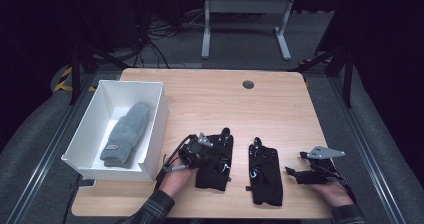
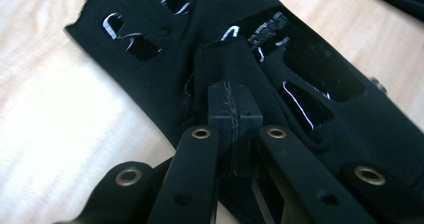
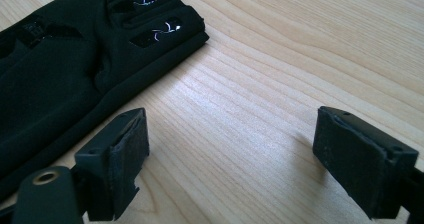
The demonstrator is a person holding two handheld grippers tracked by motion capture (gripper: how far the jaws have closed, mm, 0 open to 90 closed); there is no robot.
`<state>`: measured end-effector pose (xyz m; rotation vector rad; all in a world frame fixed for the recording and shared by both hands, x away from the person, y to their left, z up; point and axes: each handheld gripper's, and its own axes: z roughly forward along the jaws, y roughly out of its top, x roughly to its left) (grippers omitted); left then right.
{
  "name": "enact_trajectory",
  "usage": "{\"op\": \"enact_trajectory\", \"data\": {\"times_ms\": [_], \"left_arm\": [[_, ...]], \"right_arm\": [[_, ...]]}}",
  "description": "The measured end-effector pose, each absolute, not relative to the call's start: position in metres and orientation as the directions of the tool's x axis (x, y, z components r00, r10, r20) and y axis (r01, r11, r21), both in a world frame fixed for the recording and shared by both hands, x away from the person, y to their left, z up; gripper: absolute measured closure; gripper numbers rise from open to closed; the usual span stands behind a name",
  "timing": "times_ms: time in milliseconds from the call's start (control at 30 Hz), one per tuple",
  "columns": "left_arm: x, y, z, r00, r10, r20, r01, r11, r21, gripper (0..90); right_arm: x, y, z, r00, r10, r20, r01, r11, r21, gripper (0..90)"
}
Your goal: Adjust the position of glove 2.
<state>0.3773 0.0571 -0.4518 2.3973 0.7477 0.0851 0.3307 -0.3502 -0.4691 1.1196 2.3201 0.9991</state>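
We see two black gloves lying flat on the wooden table (image 1: 280,109), near its front edge and a little apart from each other. The left glove (image 1: 216,161) sits just beside the white box (image 1: 155,129); the right glove (image 1: 265,174) lies between it and the right claw (image 1: 296,173).

The left claw (image 1: 202,156) rests over the left glove. In the left gripper view the left claw (image 2: 234,114) has its jaws pressed together, and a fold of the black fabric of the left glove (image 2: 150,69) is pinched between the pads and rises up around them. So it is clenched on that glove, near the glove's middle. The rest of the glove lies on the table.

The right claw sits low over the table just to the right of the right glove. In the right gripper view the right claw (image 3: 230,159) is spread wide, with bare wood between its two pads (image 3: 127,156). The right glove (image 3: 60,84) lies at the left of that view, close by the left pad; we cannot tell whether the pad touches it. This claw grips nothing.

Inside the white box, at the left of the table, a grey mitten (image 1: 125,134) lies lengthwise on the bottom.
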Motion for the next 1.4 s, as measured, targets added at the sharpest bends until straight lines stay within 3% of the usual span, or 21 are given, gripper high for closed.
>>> {"op": "enact_trajectory", "data": {"times_ms": [133, 233, 533, 667, 800, 1100, 1200, 1333, 1400], "left_arm": [[0.37, 0.06, -0.453, 0.843, 0.526, -0.111, 0.482, -0.647, 0.591, 89.9], [0.367, 0.064, -0.45, 0.835, 0.538, -0.116, 0.487, -0.626, 0.609, 79.5], [0.373, 0.076, -0.447, 0.77, 0.628, -0.111, 0.546, -0.56, 0.623, 65.9], [0.376, 0.08, -0.454, 0.754, 0.645, -0.123, 0.572, -0.553, 0.606, 63.8], [0.377, 0.079, -0.456, 0.754, 0.643, -0.133, 0.576, -0.549, 0.606, 66.1], [0.378, 0.077, -0.456, 0.736, 0.656, -0.168, 0.601, -0.519, 0.608, 86.6], [0.38, 0.079, -0.456, 0.73, 0.657, -0.189, 0.612, -0.505, 0.608, 87.2], [0.38, 0.08, -0.455, 0.729, 0.653, -0.207, 0.616, -0.493, 0.615, 87.5], [0.38, 0.081, -0.454, 0.729, 0.648, -0.22, 0.616, -0.482, 0.622, 87.6]], "right_arm": [[0.331, -0.35, -0.469, -0.612, 0.79, -0.029, 0.522, 0.432, 0.736, 15.2], [0.331, -0.35, -0.469, -0.612, 0.79, -0.028, 0.523, 0.431, 0.735, 15.1], [0.331, -0.35, -0.469, -0.612, 0.79, -0.028, 0.523, 0.431, 0.735, 15.1], [0.331, -0.35, -0.469, -0.613, 0.79, -0.028, 0.523, 0.431, 0.735, 15.1], [0.331, -0.35, -0.469, -0.613, 0.79, -0.028, 0.522, 0.431, 0.735, 15.1], [0.331, -0.35, -0.469, -0.613, 0.79, -0.027, 0.521, 0.43, 0.737, 16.0], [0.33, -0.348, -0.467, -0.625, 0.78, -0.02, 0.522, 0.437, 0.733, 24.3], [0.324, -0.345, -0.458, -0.676, 0.737, 0.001, 0.493, 0.45, 0.744, 58.3], [0.321, -0.343, -0.456, -0.708, 0.707, 0.002, 0.475, 0.473, 0.742, 71.0]]}}
